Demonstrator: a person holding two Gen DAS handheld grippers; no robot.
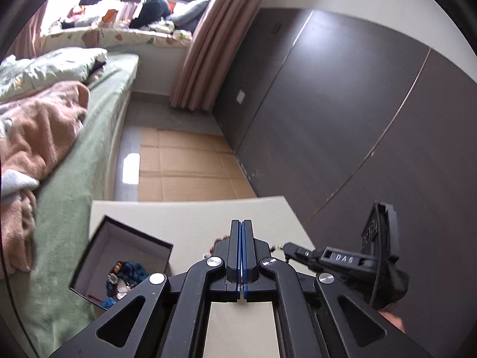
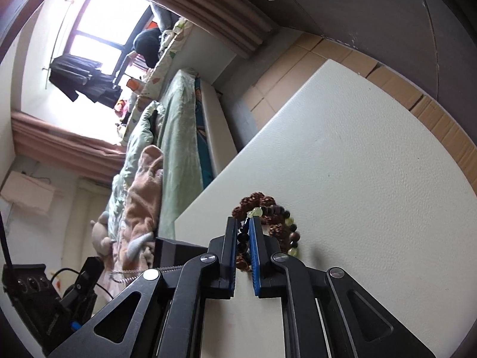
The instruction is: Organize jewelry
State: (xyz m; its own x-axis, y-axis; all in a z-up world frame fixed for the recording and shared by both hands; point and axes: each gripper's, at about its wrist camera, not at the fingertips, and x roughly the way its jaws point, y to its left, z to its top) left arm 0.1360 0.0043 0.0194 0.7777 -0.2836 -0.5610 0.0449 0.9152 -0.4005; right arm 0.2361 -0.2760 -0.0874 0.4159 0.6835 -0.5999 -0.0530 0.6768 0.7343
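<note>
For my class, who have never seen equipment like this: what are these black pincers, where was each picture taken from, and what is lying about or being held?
A person holds two hand-operated grippers, each with a wide-angle camera looking along its fingers. In the left camera's picture the left gripper is shut and empty, above a white table. Beside it stands an open dark cardboard box containing colourful jewellery. The other gripper enters from the right. In the right camera's picture the right gripper is pinched on a strand of dark and yellow-green beads, bunched with brown knobbly beads.
</note>
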